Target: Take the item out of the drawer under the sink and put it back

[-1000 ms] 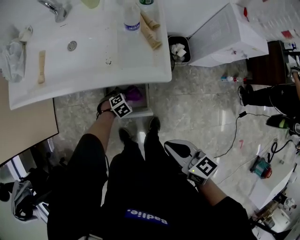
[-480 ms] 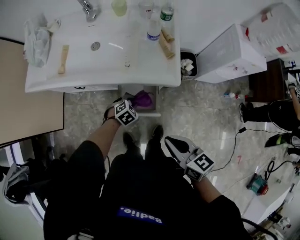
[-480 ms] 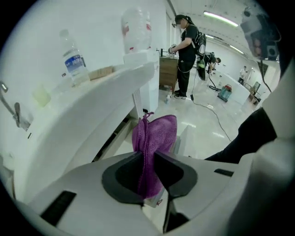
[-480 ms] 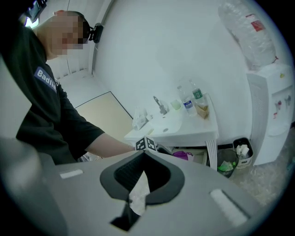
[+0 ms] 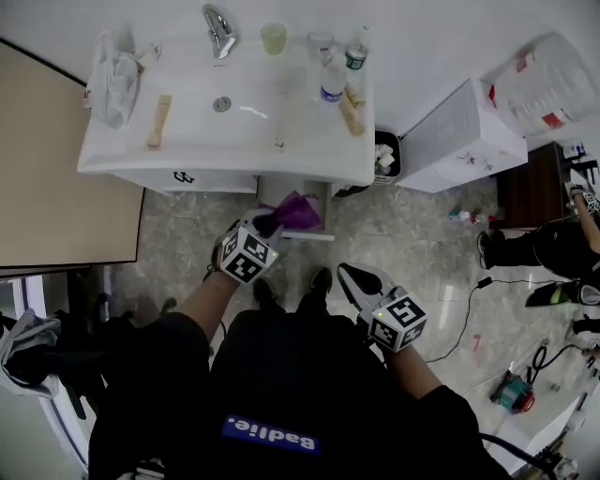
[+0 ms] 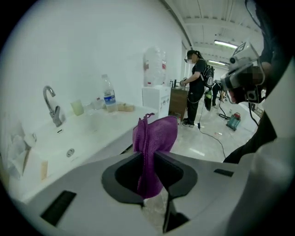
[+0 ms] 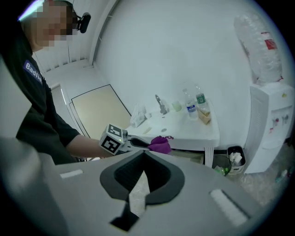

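In the head view my left gripper is shut on a purple mesh pouch, held in the air above the open drawer under the white sink. In the left gripper view the pouch hangs pinched between the jaws of the left gripper, its top sticking up past them, with the sink beyond. My right gripper hovers over the floor near the person's legs, shut and with nothing in it. The right gripper view shows its own closed tips and, beyond them, the pouch.
On the sink stand a tap, a cup, a water bottle and wooden brushes. A small bin and a white water dispenser stand to its right. A cable crosses the floor. A beige panel is on the left.
The left gripper has risen from the drawer with the purple pouch in it. The head view has pulled back, showing the whole sink. The right gripper has lifted slightly.
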Demonstrator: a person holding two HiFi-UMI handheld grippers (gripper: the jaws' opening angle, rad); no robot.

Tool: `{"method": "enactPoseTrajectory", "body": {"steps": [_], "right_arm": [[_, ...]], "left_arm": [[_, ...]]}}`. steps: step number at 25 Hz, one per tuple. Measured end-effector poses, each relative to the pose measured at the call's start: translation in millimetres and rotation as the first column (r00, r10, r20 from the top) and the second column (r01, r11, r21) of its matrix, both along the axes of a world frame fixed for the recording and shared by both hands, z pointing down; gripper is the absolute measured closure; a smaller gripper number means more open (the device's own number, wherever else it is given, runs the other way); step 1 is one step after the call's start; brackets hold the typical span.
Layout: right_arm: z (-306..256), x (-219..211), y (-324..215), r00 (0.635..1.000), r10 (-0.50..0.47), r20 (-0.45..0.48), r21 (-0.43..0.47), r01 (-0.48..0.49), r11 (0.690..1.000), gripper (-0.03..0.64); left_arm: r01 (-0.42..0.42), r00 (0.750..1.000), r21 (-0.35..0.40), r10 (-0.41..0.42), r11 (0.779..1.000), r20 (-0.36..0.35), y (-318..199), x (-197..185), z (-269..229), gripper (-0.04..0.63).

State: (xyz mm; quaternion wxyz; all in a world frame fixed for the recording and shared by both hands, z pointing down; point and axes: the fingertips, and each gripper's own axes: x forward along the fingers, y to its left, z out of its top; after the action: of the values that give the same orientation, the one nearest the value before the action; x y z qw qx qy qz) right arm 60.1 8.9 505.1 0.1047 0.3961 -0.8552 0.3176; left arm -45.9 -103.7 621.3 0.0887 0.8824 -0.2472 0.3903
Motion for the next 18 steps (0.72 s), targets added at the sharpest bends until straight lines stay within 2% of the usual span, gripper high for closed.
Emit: {"method": "enactPoseTrajectory", "body": {"steps": [6, 9, 14, 18], "right_arm": [[-21.6, -19.3, 1.9, 0.999, -0.023, -0.025, 0.046, 0.024, 0.999, 0.615], [-27.3, -30.2, 4.4, 0.998, -0.042, -0.040, 0.065, 0.045, 0.997, 0.615], [-43.7, -44.0, 12.7, 0.996, -0.070, -0.057, 0.104, 0.076, 0.992, 0.615], [-56.4, -56.2, 14.4, 0.993, -0.095, -0.069, 0.140, 0.104, 0.985, 0.615]], "left_arm": [[0.005, 0.991, 0.088, 0.007, 0.996, -0.133, 25.2, -10.5, -84.8, 0.512], [0.038, 0.977, 0.107, -0.014, 0.994, -0.213, 36.8, -16.9, -122.8, 0.512], [0.098, 0.921, 0.071, -0.063, 0.993, -0.385, 67.3, -24.3, -175.5, 0.512], [0.103, 0.882, 0.062, -0.062, 0.993, -0.468, 88.7, -28.9, -203.4, 0.512]]}}
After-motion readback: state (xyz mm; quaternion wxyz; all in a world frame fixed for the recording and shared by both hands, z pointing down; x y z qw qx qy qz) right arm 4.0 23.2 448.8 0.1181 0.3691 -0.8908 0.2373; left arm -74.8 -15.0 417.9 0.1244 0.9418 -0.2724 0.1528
